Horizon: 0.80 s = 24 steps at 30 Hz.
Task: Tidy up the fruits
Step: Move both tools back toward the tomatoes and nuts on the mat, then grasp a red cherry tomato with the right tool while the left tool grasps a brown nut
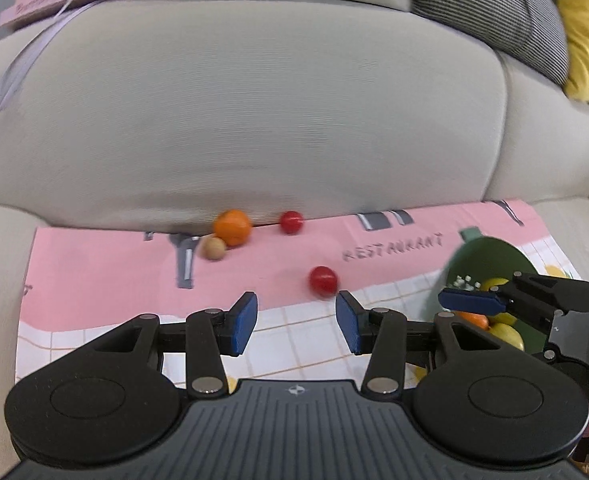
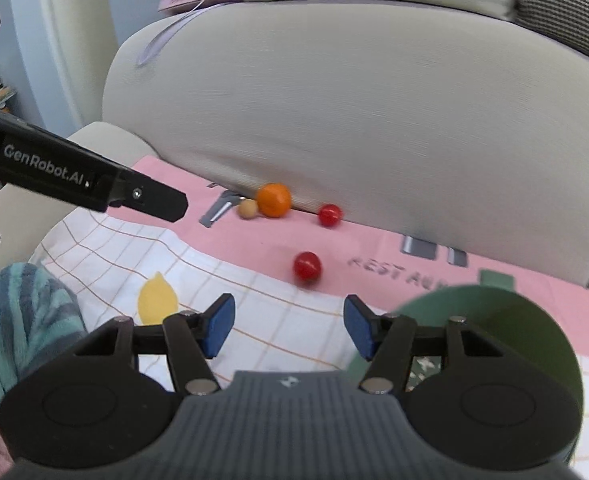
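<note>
Both grippers are between picks, fingers wide apart and holding nothing. The left gripper points at the near tomato on the sofa's pink cloth; the right gripper hangs over the green bowl, which already holds yellow and orange fruit. An orange, a tan ball and a far tomato lie against the backrest. The next move likely calls for reaching forward, closing on the near tomato and carrying it to the bowl.

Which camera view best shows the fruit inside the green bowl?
The left wrist view: the tilted green plastic bowl faces it, showing yellow and orange fruit inside. The right wrist view shows mainly the bowl's rim and dark interior, its own jaws blocking the contents.
</note>
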Motion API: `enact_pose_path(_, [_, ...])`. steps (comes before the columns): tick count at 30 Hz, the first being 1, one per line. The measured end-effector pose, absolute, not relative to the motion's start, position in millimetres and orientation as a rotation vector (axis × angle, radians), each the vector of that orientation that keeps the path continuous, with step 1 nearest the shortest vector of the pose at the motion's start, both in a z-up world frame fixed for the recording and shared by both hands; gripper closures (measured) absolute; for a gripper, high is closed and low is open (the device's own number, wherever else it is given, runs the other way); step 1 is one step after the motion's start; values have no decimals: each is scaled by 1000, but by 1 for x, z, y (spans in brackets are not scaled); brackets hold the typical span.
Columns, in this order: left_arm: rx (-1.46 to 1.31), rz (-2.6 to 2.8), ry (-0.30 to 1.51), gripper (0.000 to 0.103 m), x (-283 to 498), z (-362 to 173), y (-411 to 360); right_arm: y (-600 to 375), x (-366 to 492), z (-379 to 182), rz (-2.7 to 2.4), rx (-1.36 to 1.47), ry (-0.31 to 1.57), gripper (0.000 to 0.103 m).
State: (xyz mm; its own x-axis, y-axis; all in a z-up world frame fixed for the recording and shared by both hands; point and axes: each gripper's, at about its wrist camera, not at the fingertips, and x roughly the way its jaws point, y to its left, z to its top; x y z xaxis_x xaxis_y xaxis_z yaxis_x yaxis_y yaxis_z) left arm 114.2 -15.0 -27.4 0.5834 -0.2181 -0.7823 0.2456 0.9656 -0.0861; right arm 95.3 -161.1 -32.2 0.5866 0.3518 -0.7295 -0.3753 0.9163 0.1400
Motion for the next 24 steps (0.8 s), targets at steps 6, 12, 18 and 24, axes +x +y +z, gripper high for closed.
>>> enact_pose_path(6, [-42,-245,922,49,130,-42,22,-142,116,-44,431,-53,884,47])
enact_pose_path(12, [-96,-237,952,50,146,-64,38,-130,142,-59,427,-77,928,60])
enact_pose_path(18, [-84,-232,939,54,166,-84,39,-117,179,-79,383,-96,986,61])
enact_pose_path(24, [-34,-231,913,58,189,-102,36,-110,202,-101,326,-92,1029,64])
